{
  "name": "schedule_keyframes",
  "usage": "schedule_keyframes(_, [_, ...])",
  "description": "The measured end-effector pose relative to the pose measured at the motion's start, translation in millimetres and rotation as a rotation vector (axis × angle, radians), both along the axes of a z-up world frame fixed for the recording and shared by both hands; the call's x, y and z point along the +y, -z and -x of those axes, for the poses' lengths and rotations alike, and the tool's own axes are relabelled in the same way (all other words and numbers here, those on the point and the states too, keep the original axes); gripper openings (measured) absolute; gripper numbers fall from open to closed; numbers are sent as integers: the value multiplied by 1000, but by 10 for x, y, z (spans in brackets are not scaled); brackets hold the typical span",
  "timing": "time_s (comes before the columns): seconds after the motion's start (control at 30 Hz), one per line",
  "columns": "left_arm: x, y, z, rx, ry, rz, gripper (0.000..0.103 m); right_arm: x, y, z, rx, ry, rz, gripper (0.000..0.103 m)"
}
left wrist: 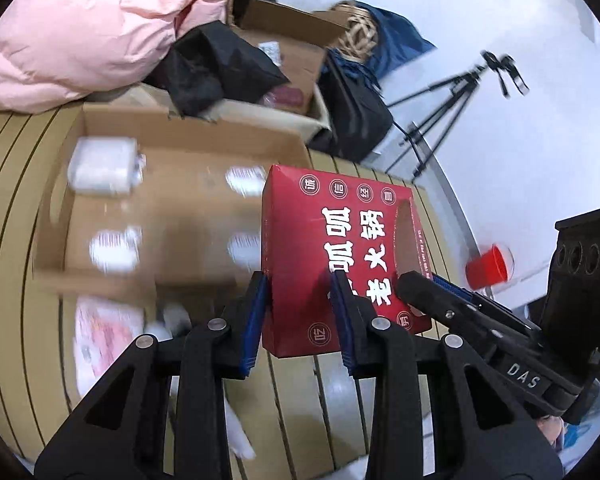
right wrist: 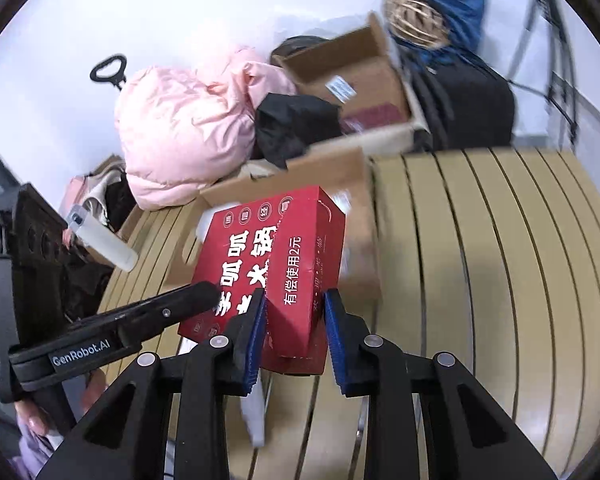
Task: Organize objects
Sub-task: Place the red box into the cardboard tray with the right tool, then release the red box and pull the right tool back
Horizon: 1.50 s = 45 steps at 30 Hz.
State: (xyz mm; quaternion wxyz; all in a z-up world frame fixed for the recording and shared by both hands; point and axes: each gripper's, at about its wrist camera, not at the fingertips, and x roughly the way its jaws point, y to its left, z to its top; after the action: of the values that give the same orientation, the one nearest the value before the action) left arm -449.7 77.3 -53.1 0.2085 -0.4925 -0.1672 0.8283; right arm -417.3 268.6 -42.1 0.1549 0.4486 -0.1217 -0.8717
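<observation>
A red carton with white Chinese lettering (left wrist: 340, 240) hangs lifted above the slatted beige table (left wrist: 292, 392), held at both near corners. My left gripper (left wrist: 300, 284) is shut on its left near corner, blue pads pressing either side. My right gripper (right wrist: 296, 300) is shut on the other corner of the red carton (right wrist: 300, 248). In the left wrist view the right gripper's finger (left wrist: 424, 286) lies against the carton's right side. In the right wrist view the left gripper's finger (right wrist: 188, 298) shows at the carton's left.
Behind the carton an open cardboard box (left wrist: 52, 240) holds several blurred white packs. A pink padded jacket (left wrist: 80, 28), black cloth, more cartons and a black bag (left wrist: 356, 112) pile at the back. A tripod (left wrist: 452, 112) and red cup (left wrist: 488, 268) are right. A pink packet (left wrist: 104, 332) lies near left.
</observation>
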Motion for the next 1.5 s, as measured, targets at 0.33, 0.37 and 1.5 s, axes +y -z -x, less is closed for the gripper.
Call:
schedule_keyframes(0.33, [-70,797,1496,-171,-95,60,29,-486,639,1767,-176,-8,-142,31])
schedule_keyframes(0.37, [-46,887,1572,-184,-94,59,28,-495,729,1846,-185,4,-165,31])
schedule_keyframes(1.5, [-1021,-1598,-2865,584,30,199,103,-123,-1033,-2009,222,-88,-82,90])
